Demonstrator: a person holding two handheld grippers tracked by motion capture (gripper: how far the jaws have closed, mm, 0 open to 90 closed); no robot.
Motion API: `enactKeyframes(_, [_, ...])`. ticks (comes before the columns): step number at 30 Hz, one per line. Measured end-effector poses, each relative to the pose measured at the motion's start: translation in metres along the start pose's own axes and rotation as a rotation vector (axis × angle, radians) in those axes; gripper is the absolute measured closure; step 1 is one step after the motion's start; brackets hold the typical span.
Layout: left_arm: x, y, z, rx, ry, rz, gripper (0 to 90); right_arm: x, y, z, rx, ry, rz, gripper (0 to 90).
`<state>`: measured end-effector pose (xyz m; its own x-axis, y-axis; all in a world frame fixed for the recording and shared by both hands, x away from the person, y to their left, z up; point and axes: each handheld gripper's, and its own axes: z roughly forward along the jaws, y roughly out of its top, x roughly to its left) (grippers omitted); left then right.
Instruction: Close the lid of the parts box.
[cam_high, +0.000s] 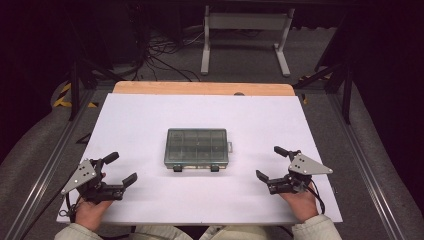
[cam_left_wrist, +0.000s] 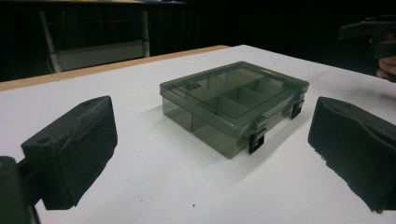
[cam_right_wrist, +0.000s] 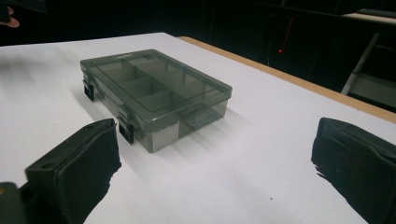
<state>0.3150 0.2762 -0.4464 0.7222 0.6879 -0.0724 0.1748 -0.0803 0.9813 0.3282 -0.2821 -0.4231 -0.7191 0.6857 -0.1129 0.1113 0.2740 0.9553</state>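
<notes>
A smoky transparent compartment box (cam_high: 196, 147) lies flat in the middle of the white table top (cam_high: 145, 112), lid down, with two black latches on its near side. My left gripper (cam_high: 123, 167) rests low at the near left, open, its jaws aimed toward the box and nothing between them. My right gripper (cam_high: 269, 162) mirrors it at the near right, also open and empty. The left gripper view has the box (cam_left_wrist: 233, 100) ahead between the wide-spread jaws of the left gripper (cam_left_wrist: 212, 156). In the right gripper view the box (cam_right_wrist: 154, 88) sits ahead and left of the right gripper (cam_right_wrist: 210, 175).
A wooden strip (cam_high: 202, 88) borders the table's far edge. Behind it on the floor stand a white metal frame (cam_high: 245, 30) and loose cables (cam_high: 165, 52). Metal rails (cam_high: 50, 165) run along both sides of the table.
</notes>
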Motion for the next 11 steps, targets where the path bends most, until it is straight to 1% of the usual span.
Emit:
enactKeyframes(2, [0.0005, -0.0005, -0.0005, 0.003, 0.002, 0.001, 2.1, -0.0004, -0.0007, 0.0003, 0.001, -0.002, -0.001, 1.2])
enactKeyframes(3, [0.0005, -0.0013, -0.0003, -0.002, 0.012, 0.003, 2.1, -0.0006, -0.0011, 0.0006, 0.002, -0.003, 0.003, 1.1])
enactKeyframes(4, [0.001, -0.0014, -0.0009, 0.009, 0.009, 0.01, 2.1, -0.0007, -0.0011, 0.0003, 0.002, -0.004, 0.006, 1.2])
enactKeyframes(9, [0.0002, -0.0022, -0.0006, 0.01, 0.01, 0.009, 2.1, -0.0007, -0.0013, 0.0007, 0.006, -0.004, 0.01, 1.2])
enactKeyframes(11, [0.0001, -0.0021, -0.0008, 0.012, 0.008, 0.01, 2.1, -0.0009, -0.0009, 0.0005, -0.002, -0.006, 0.007, 1.2])
